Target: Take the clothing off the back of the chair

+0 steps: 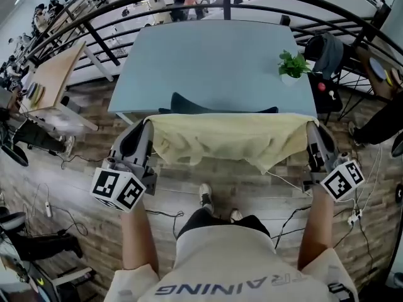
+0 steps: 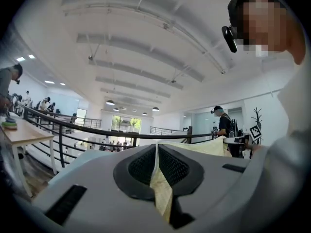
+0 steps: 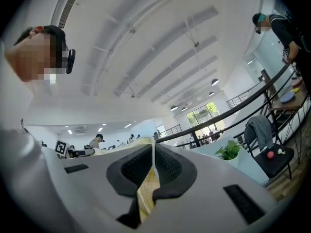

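The left claw is clamped tight on one corner of the pale yellow clothing, and the right claw is pinched on the opposite corner. The cloth hangs stretched between them. Just beyond it are the dark chair back and then the blue counter, with a potted plant ahead of the right claw.

bright, even ceiling and window light; sharp pictures, strong fisheye bending, dark corners.

Left tongs and right tongs: grey, black-padded, marker cubes (black on white); white T-shirt.
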A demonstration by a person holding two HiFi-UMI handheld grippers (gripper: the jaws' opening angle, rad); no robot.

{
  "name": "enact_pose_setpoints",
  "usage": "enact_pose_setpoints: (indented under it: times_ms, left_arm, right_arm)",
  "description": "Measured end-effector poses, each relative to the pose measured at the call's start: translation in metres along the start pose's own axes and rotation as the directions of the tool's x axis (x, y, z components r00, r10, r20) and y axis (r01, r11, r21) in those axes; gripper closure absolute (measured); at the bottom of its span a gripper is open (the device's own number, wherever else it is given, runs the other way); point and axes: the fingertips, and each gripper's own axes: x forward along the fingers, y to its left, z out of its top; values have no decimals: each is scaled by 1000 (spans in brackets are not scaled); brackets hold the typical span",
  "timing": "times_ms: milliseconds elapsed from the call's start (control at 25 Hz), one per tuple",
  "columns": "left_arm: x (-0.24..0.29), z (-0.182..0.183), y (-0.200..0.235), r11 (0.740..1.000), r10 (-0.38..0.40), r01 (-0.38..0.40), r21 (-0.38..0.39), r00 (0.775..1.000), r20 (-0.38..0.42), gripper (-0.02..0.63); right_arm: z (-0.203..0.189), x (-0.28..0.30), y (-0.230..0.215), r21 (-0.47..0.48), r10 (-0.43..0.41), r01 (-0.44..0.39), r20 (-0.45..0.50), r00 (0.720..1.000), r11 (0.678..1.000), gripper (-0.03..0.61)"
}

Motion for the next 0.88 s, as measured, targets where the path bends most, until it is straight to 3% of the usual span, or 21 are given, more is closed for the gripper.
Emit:
enact_pose_setpoints:
  times_ms: [360,600,880]
  left_arm:
    - [-87,-15,-52,987,163,-163,-5,987,-7,569]
    - [-124,-14,-62,983,184,-184,14,983,3,569]
    - [-178,-20,-63,978,204,-203,40,979,-10,569]
  right_arm:
    - [-1,-43,33,-57,114,-117,-64,991,991,546]
    - [-12,-54,57,-38,147,-150,-77,986,988,546]
    - [-29,-67,100,-45,104,-108,-76,992,993,546]
